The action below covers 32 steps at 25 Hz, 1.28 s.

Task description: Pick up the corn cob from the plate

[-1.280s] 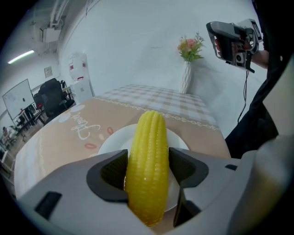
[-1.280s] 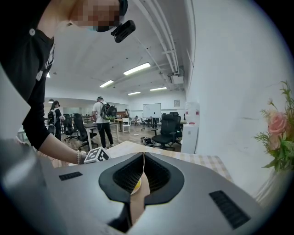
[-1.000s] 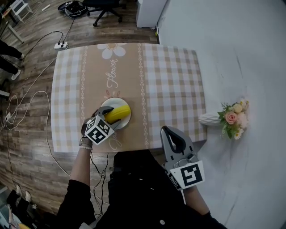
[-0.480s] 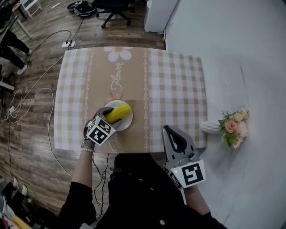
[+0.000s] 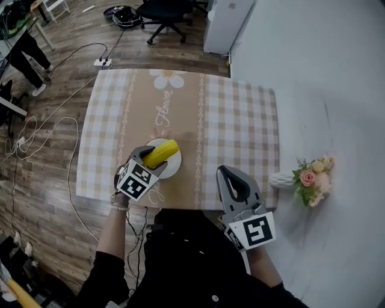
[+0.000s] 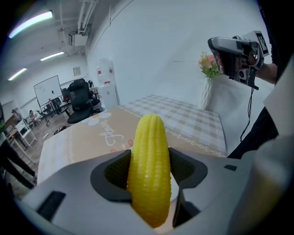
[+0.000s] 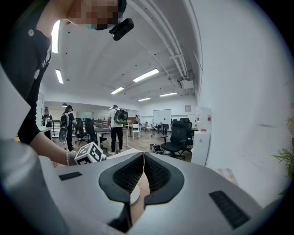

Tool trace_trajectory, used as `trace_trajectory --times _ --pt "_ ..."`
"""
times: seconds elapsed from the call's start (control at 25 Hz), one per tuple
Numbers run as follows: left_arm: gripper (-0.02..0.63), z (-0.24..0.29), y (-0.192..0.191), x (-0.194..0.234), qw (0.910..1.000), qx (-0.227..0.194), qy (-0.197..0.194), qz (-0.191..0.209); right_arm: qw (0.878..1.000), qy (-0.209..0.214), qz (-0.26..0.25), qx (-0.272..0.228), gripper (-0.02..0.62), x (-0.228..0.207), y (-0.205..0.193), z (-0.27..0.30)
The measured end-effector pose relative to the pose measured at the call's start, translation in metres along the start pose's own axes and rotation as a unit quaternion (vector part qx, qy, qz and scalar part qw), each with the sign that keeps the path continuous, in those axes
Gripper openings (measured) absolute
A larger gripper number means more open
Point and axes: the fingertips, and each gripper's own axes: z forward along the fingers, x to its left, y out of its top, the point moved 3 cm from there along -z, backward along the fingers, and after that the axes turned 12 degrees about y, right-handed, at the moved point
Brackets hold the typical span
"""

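Observation:
A yellow corn cob (image 5: 160, 154) lies over a small white plate (image 5: 174, 166) on the checked tablecloth near the table's front edge. My left gripper (image 5: 144, 157) is shut on the cob's near end; in the left gripper view the corn cob (image 6: 149, 170) stands out between both jaws, pointing away over the table. My right gripper (image 5: 228, 178) hangs at the table's front edge, right of the plate, its jaws pressed together with nothing between them, as the right gripper (image 7: 143, 176) view shows.
A white vase of pink flowers (image 5: 305, 177) stands off the table's right side by the wall. Office chairs (image 5: 165, 13), cables (image 5: 36, 138) and a power strip lie on the wooden floor beyond and left of the table. People stand in the room behind.
The head camera has shifted, so the table sits a little lower and further right in view. The left gripper stays shut on the cob at the plate; the right gripper holds still.

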Motion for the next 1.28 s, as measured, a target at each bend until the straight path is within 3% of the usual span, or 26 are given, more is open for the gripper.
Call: trace_trajectory --times 0.6,1.28 --pt "0.259 -0.064 0.033 -0.001 0.9971 -0.039 0.055 -0.036 0.998 0.027 -0.029 -0.052 0.041 -0.005 0.028 0.010" --pt "0.259 -0.142 0.070 -0.011 0.9868 -0.086 0.130 -0.044 0.994 0.073 -0.051 -0.066 0.041 0.003 0.039 0.029"
